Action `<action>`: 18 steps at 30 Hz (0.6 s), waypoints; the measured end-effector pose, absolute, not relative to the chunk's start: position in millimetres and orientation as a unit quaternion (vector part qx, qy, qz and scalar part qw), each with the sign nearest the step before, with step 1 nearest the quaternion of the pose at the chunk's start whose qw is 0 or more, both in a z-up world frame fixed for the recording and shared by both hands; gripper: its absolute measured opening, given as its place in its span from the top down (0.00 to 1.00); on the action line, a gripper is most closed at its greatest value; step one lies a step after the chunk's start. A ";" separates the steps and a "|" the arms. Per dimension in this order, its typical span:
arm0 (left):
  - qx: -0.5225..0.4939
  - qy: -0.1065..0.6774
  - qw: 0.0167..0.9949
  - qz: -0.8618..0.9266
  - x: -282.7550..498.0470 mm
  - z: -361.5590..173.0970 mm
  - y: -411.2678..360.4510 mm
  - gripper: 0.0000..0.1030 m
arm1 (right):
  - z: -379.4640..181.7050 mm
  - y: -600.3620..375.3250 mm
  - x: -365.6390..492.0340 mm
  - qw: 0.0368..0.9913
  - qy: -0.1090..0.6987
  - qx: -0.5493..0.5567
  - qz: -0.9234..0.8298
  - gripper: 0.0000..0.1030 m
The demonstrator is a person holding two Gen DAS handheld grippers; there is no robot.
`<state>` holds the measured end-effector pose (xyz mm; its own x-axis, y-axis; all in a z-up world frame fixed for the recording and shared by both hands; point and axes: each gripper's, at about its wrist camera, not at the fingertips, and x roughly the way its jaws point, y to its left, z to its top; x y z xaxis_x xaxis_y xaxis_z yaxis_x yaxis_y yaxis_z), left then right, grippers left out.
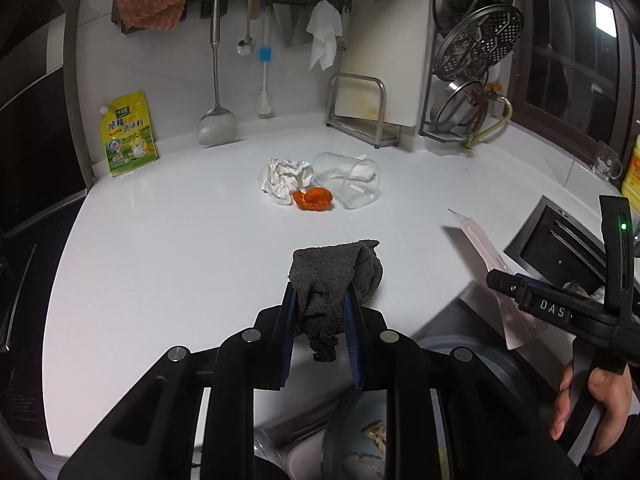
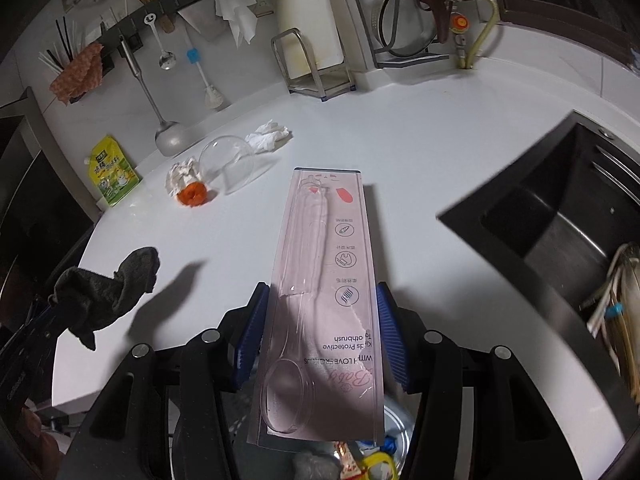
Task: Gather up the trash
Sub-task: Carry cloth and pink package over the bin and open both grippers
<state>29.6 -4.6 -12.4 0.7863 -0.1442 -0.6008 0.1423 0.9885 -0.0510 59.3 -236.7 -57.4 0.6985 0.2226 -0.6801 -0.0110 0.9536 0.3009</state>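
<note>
The left hand-held gripper (image 1: 322, 312) is clamped nearly shut on a dark grey rag (image 1: 336, 276), which hangs bunched between its blue pads above the near edge of the white bench (image 1: 160, 240). The right hand-held gripper (image 2: 320, 332) stands about half open, its pads pressing the long sides of an empty pink toothbrush package (image 2: 324, 280) that sticks out forward over the bench. Directly below both, at the near edge, a bin (image 2: 396, 436) with scraps already in it shows, so these two pieces look ready to drop. Still left on the far middle of the bench are a crumpled paper wad (image 1: 282, 178), orange peel (image 1: 314, 199), a clear plastic cup (image 1: 348, 180) on its side and a white tissue (image 2: 268, 136) just beyond it. By my reckoning the job is about half done.
</note>
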 end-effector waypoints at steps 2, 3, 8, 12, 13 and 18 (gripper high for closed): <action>-0.003 0.317 0.945 -0.080 18.3 -13.5 -5.2 0.78 | -57.0 -234.0 43.8 0.912 0.382 0.138 0.064 0.50; -0.003 0.316 0.945 -0.082 14.3 -14.0 -5.2 0.78 | -56.8 -232.0 34.2 0.912 0.381 0.138 0.063 0.50; 0.003 0.315 0.945 -0.091 -9.1 -18.8 -9.1 0.78 | -59.0 -228.0 -2.9 0.913 0.380 0.138 0.060 0.50; 0.006 0.318 0.942 -0.106 -26.0 -24.3 -13.1 0.78 | -63.2 -229.4 -30.1 0.910 0.382 0.149 0.068 0.50; 0.008 0.320 0.941 -0.110 -29.4 -25.7 -14.3 0.78 | -63.6 -228.6 -35.5 0.910 0.382 0.146 0.067 0.50; 0.019 0.321 0.939 -0.124 -47.6 -30.0 -19.9 0.78 | -66.6 -225.8 -62.7 0.910 0.388 0.130 0.067 0.50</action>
<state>-47.6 -19.9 -30.0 0.7628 -0.2211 -0.6077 0.2462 0.9683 -0.0433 -62.7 -225.8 -66.6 0.6906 0.2233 -0.6879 -0.0218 0.9571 0.2889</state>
